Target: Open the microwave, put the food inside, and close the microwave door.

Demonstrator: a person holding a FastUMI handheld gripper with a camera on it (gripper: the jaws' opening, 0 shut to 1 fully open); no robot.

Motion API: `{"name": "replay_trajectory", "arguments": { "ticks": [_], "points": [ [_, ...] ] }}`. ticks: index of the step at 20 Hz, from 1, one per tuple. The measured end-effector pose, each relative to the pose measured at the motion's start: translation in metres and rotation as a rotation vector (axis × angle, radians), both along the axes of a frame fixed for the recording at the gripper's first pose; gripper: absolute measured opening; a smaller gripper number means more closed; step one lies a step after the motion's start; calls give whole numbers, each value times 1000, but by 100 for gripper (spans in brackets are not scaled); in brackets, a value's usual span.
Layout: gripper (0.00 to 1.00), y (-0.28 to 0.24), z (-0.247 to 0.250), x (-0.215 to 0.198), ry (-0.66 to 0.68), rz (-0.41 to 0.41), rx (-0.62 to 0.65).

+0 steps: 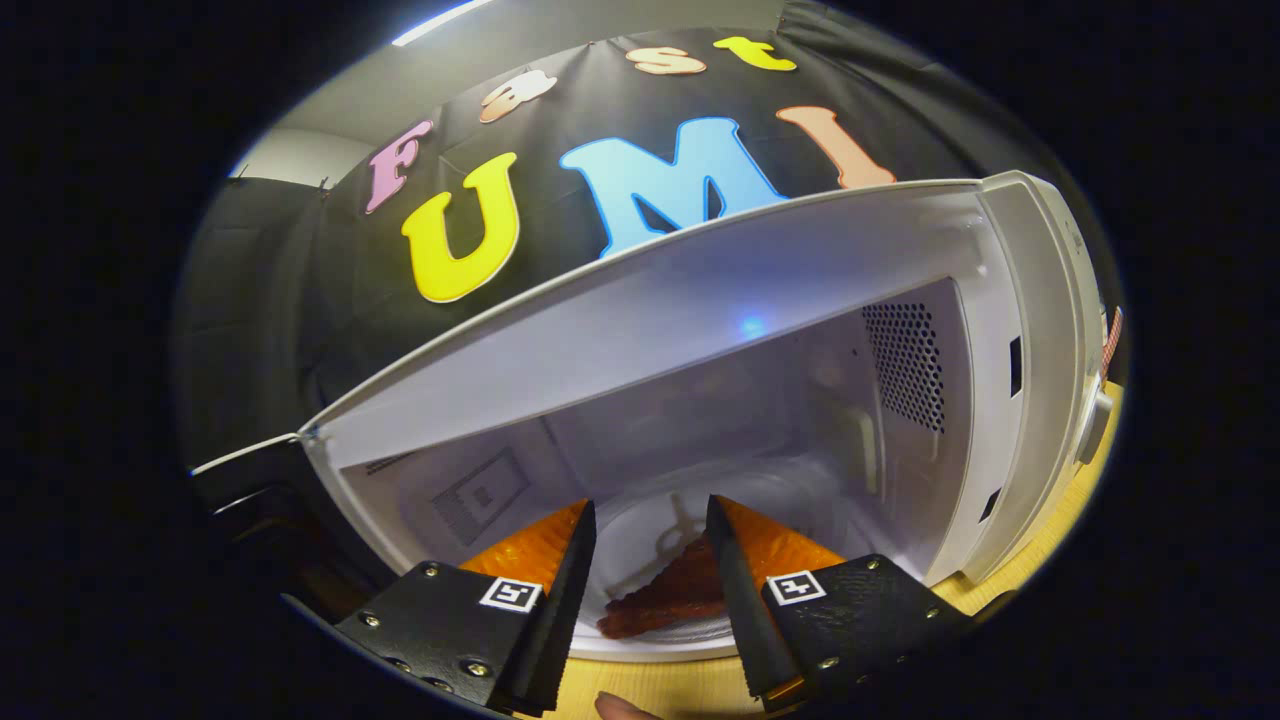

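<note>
The white microwave [1035, 330] stands open in front of me, its cavity lit. A flat reddish-brown piece of food [665, 595] lies on the glass turntable [640, 535] inside, near the cavity's front edge. My gripper [650, 503] reaches into the opening, its fingers apart. The food rests low in the gap between them, and its right end comes close to the right finger. I see no squeeze on it. The dark door [245, 470] hangs swung out to the left of the cavity.
The microwave sits on a wooden table [1060, 545]. A knob [1097, 420] sticks out of the control panel right of the cavity. A vent grille [905, 360] covers the right inner wall. A person's fingertip [620, 708] shows below the fingers.
</note>
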State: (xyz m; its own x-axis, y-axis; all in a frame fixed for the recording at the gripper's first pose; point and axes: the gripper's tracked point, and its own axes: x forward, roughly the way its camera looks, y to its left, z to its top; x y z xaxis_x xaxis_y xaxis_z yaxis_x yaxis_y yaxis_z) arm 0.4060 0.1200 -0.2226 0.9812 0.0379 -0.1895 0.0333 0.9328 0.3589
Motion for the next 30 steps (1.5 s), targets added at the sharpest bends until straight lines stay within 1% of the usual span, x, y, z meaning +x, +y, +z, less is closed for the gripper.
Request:
{"name": "replay_trajectory", "arguments": {
  "ticks": [1,2,3,4,6,8,11,13,16,17,19,21,23,25,26,27,28,29,30],
  "points": [
    [69,8,4,-9,7,38,4],
    [78,16,8,-19,12,77,5],
    [82,25,14,-31,10,111,-1],
    [90,31,22,-42,6,138,-17],
    [96,38,39,-66,-7,176,-76],
    [96,43,63,-92,-38,219,-118],
    [96,79,120,-151,-145,334,-101],
    [96,106,165,-196,-242,421,-71],
    [96,145,214,-257,-354,532,-6],
    [96,158,221,-274,-365,578,12],
    [96,183,224,-304,-340,645,9],
    [96,211,228,-332,-370,716,-47],
    [96,243,217,-353,-372,786,-104],
    [96,278,188,-366,-321,836,-89],
    [88,293,169,-369,-279,848,-97],
    [84,301,151,-365,-252,834,-126],
    [77,304,141,-356,-252,786,-171],
    [55,299,133,-342,-245,723,-218],
    [33,300,120,-334,-222,694,-243]
  ]
}}
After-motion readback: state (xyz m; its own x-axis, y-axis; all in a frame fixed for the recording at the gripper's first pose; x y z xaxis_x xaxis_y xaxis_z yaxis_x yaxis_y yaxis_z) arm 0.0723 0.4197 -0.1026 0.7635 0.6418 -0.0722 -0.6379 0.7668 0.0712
